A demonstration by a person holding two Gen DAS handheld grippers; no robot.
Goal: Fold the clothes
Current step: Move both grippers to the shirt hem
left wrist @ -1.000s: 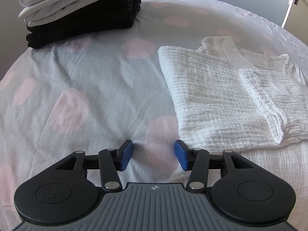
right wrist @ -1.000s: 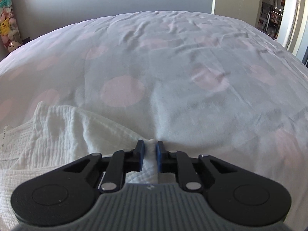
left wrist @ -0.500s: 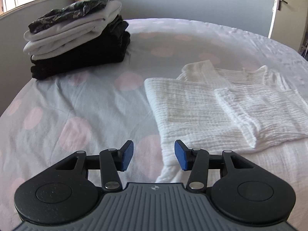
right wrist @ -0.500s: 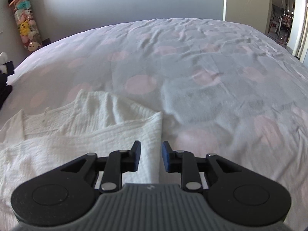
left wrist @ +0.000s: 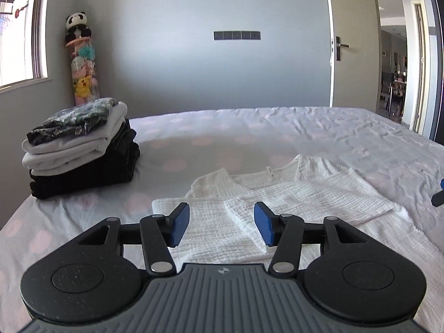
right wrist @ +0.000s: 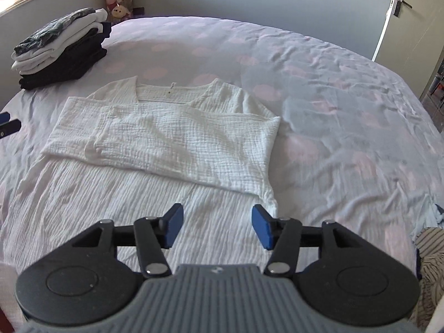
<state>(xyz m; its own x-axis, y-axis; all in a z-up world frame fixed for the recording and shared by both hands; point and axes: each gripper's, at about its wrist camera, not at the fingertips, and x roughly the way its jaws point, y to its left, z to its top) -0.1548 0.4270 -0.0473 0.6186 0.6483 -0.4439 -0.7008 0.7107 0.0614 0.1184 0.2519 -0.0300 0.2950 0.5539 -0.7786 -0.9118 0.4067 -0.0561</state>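
Both my tools hang empty above the bed: my left gripper (left wrist: 222,226) has its blue pads spread wide with nothing between them, and my right gripper (right wrist: 217,226) is spread just as wide, also holding nothing. The white crinkled-cotton garment (right wrist: 166,144) lies flat on the pale bedsheet with pink dots (right wrist: 347,105), straight ahead of and below my right gripper, its two sleeves folded inward across the chest so they overlap, the neckline with its small label on the far side from me. From my left gripper it sits just ahead and to the right. Far off to the left of both grippers stands a stack of folded black, white and patterned clothes (left wrist: 80,149). I judge the sleeves done and the lengthwise fold of the body still to come (the hem end nearest me is mostly hidden under my own tools). The risk from here is the loose weave: if I pinch only the top layer at the hem, the lower layer will lag and bunch; if my two grippers lift unevenly, the overlapped sleeves could slide apart and undo the fold, or I may catch the bedsheet along with the cloth.
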